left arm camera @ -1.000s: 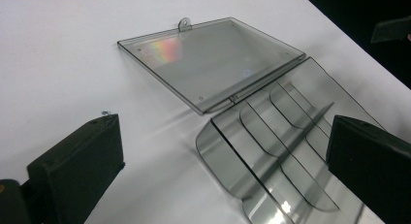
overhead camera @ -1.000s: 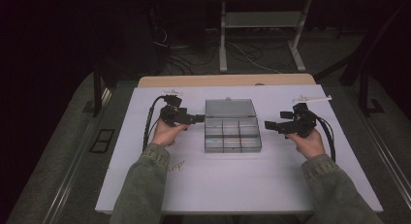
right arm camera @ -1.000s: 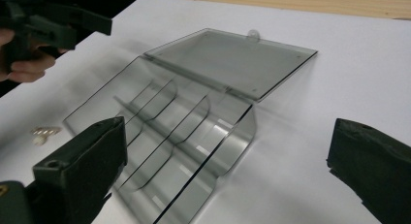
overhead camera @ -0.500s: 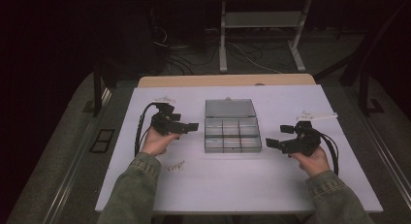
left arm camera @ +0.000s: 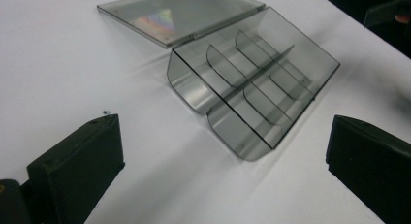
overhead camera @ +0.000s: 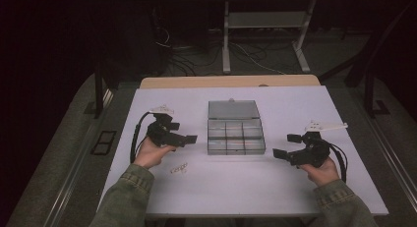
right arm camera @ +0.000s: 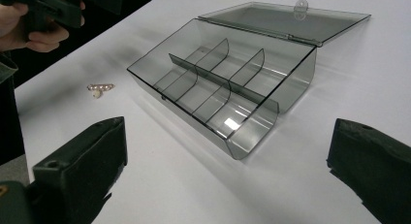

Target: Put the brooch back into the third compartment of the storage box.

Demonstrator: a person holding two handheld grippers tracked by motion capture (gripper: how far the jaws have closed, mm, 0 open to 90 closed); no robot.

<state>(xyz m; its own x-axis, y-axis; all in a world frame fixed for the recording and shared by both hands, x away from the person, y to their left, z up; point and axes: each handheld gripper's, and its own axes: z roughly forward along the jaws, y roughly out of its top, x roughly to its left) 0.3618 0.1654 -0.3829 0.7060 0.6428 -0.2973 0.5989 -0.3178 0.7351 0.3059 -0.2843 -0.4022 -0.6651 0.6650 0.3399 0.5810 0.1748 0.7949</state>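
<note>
Box (overhead camera: 236,133) sits mid-counter (overhead camera: 295,187), lid (overhead camera: 233,109) thrown fully back and lying flat on the far side. It is smoked clear plastic, split by thin dividers into six compartments, all of which look empty. A small pearl clip (overhead camera: 179,168) lies on the white surface near the person's left hand, well apart from the box.

Left hand-held gripper (overhead camera: 189,138) is held just beside the box's left wall, jaws spread wide and holding nothing. Right hand-held gripper (overhead camera: 287,146) stands off to the right of the box, a clear gap between them, jaws likewise spread and empty.

Handling assessment: the box appears light and rigid, with thin, glossy walls (likely slick against the black jaws). I would expect it to skate across the smooth counter if pushed from one side only. Best hold is probably across an outer wall or the front lip, one side steadied by the other tool. The lid hinge looks like the weak point; lifting by the lid tab (right arm camera: 301,5) would suit closing, not carrying. The clip is small and low-lying, so a pinch across its narrow width seems the sensible grip.
</note>
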